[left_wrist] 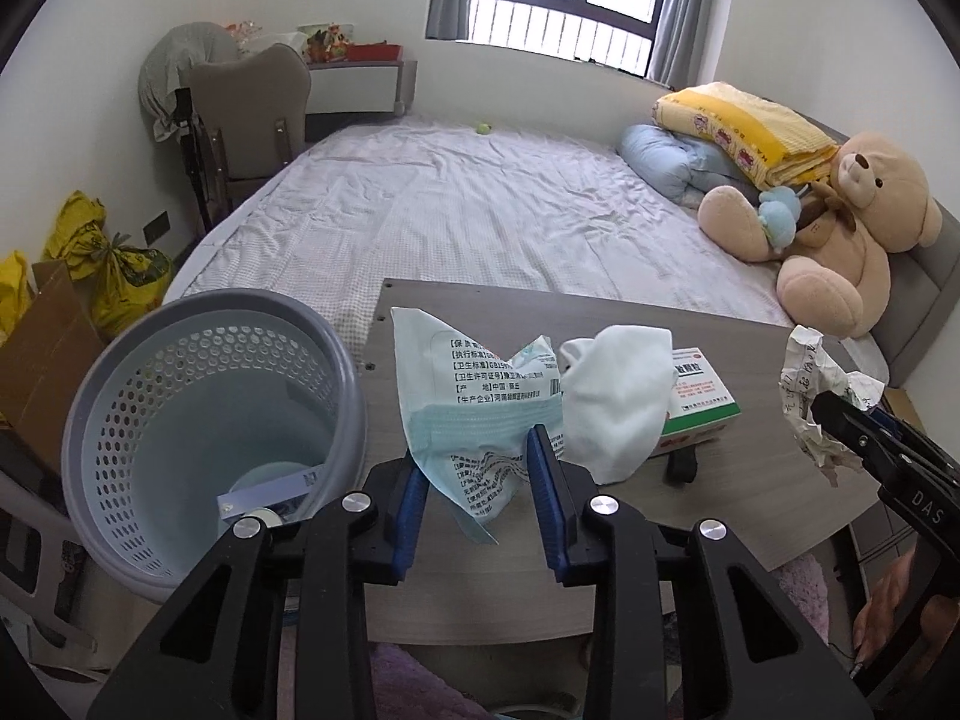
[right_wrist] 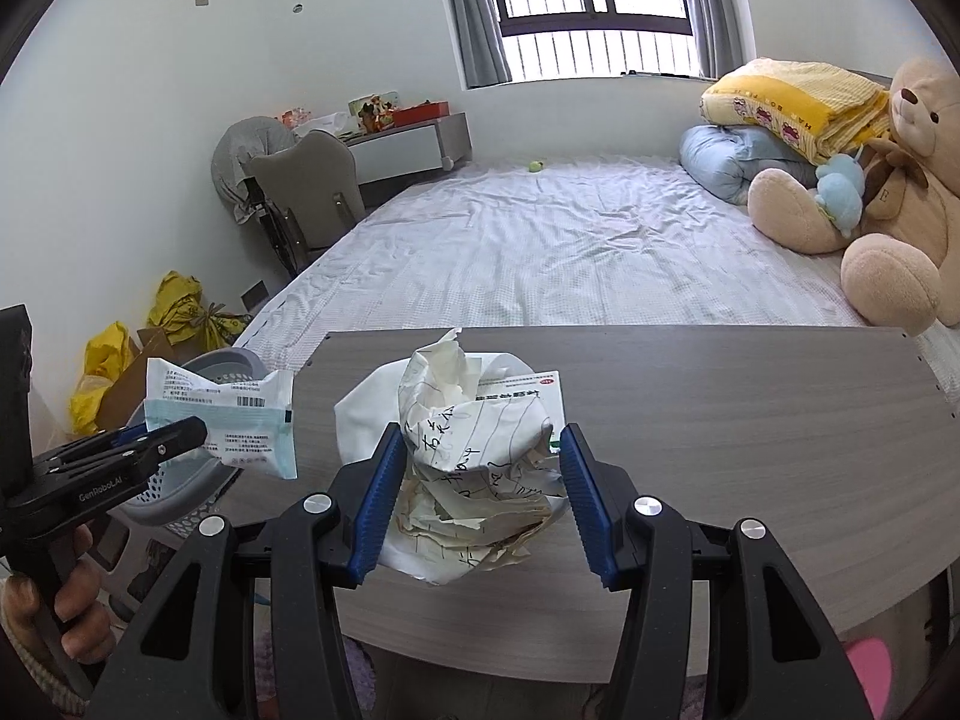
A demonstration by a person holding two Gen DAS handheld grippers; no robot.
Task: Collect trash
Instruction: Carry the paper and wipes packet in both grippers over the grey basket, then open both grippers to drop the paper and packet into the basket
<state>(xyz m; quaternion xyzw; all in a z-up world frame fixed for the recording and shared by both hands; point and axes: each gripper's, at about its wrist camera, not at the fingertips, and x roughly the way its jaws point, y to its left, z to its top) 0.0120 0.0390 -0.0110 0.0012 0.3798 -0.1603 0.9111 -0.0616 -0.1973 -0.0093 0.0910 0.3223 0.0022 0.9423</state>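
Note:
My left gripper (left_wrist: 478, 450) is shut on a crumpled white and teal plastic wrapper (left_wrist: 474, 396) and holds it above the table edge, just right of the grey perforated trash basket (left_wrist: 198, 426). The same wrapper (right_wrist: 222, 426) and left gripper (right_wrist: 180, 435) show in the right wrist view, over the basket (right_wrist: 180, 492). My right gripper (right_wrist: 478, 450) is shut on a crumpled ball of lined paper (right_wrist: 474, 468) above the table. A white cloth or tissue (left_wrist: 612, 402) and a green and white medicine box (left_wrist: 702, 396) lie on the grey wooden table (left_wrist: 750, 480).
The basket holds a small box and a round lid. A bed (left_wrist: 480, 210) lies beyond the table, with a teddy bear (left_wrist: 840, 228), pillows and a folded blanket. A chair (left_wrist: 252, 114) and yellow bags (left_wrist: 120, 276) stand at left.

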